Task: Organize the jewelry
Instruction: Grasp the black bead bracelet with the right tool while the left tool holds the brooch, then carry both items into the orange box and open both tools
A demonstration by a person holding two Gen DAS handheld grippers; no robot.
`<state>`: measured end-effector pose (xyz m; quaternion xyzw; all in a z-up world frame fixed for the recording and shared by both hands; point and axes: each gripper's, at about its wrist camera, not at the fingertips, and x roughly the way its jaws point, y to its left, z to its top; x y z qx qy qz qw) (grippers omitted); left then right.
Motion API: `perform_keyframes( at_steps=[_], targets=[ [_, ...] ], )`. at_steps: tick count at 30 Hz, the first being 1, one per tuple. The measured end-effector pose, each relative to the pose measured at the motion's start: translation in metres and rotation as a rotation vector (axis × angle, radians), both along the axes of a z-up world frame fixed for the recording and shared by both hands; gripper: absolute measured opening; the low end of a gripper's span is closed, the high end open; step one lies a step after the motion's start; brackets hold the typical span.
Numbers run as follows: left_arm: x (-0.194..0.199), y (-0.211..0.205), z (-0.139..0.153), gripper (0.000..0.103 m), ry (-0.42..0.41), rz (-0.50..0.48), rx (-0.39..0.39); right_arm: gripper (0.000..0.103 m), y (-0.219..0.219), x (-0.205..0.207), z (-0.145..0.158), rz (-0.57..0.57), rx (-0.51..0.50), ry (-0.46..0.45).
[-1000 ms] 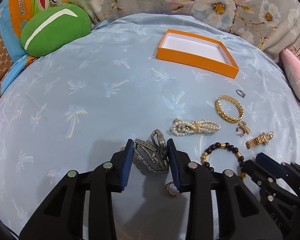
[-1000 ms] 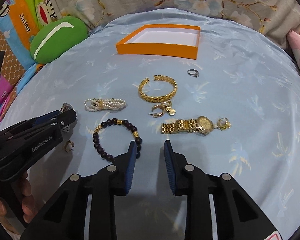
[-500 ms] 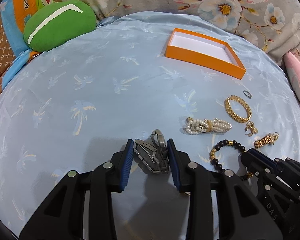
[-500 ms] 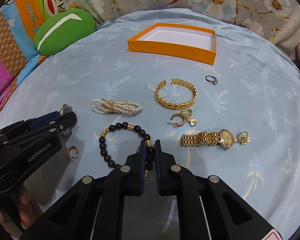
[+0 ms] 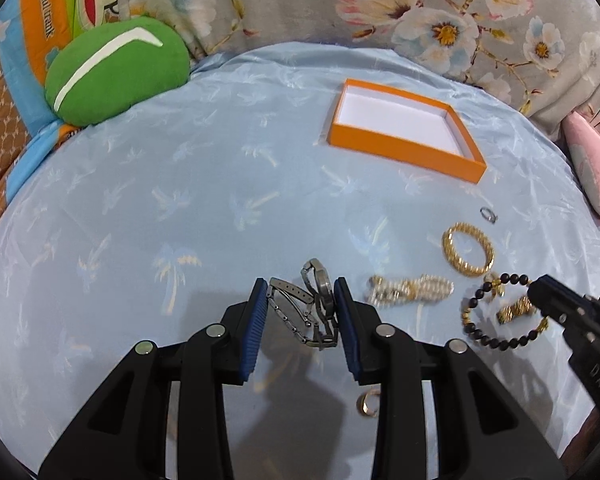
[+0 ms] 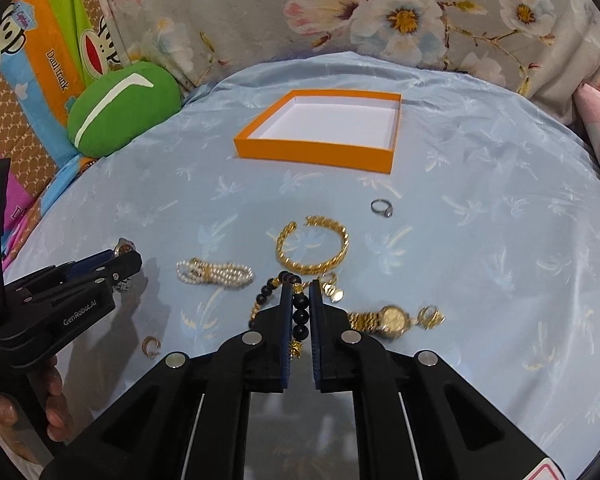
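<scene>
My left gripper (image 5: 300,300) is shut on a silver watch (image 5: 308,308) and holds it off the blue cloth. My right gripper (image 6: 300,300) is shut on a black bead bracelet (image 6: 300,316), lifted above the cloth; the bracelet also shows in the left wrist view (image 5: 496,312). An empty orange box (image 6: 316,152) with a white inside stands at the back; it also shows in the left wrist view (image 5: 404,152). On the cloth lie a pearl bracelet (image 6: 214,273), a gold cuff (image 6: 312,246), a silver ring (image 6: 381,208), a gold watch (image 6: 384,318) and gold earrings (image 6: 151,346).
A green cushion (image 5: 116,70) lies at the back left edge of the round cloth-covered surface (image 5: 180,184). Floral fabric (image 6: 380,12) rises behind the box. A pink pillow (image 5: 592,168) is at the right edge. A small gold earring (image 5: 368,404) lies under my left gripper.
My right gripper closed on the black bead bracelet and lifted it forward toward the gold cuff. My left gripper kept its hold on the silver watch and moved forward.
</scene>
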<state>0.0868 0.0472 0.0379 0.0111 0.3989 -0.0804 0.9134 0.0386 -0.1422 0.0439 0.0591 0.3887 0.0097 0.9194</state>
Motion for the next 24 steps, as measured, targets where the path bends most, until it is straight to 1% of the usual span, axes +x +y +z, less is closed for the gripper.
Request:
perform_keyframes(
  at_steps=[4, 7, 12, 14, 18, 24],
  targets=[
    [0.026, -0.015, 0.021, 0.033, -0.037, -0.022, 0.019, 0.007, -0.018, 0.029, 0.021, -0.019, 0.002, -0.040],
    [0.056, -0.032, 0.035, 0.033, -0.058, -0.040, 0.021, 0.007, -0.032, 0.059, 0.034, -0.031, -0.006, -0.068],
    [0.115, -0.060, 0.052, 0.033, -0.081, -0.062, -0.002, 0.007, -0.052, 0.114, 0.048, -0.039, 0.010, -0.097],
    [0.137, -0.074, 0.054, 0.033, -0.089, -0.065, 0.006, 0.007, -0.056, 0.138, 0.048, -0.039, 0.017, -0.095],
    [0.177, -0.098, 0.049, 0.033, -0.068, -0.078, -0.001, 0.007, -0.063, 0.178, 0.043, -0.046, 0.024, -0.095],
    [0.221, -0.122, 0.017, 0.033, 0.000, -0.061, 0.038, 0.007, -0.077, 0.214, 0.020, -0.053, 0.093, -0.061]
  ],
)
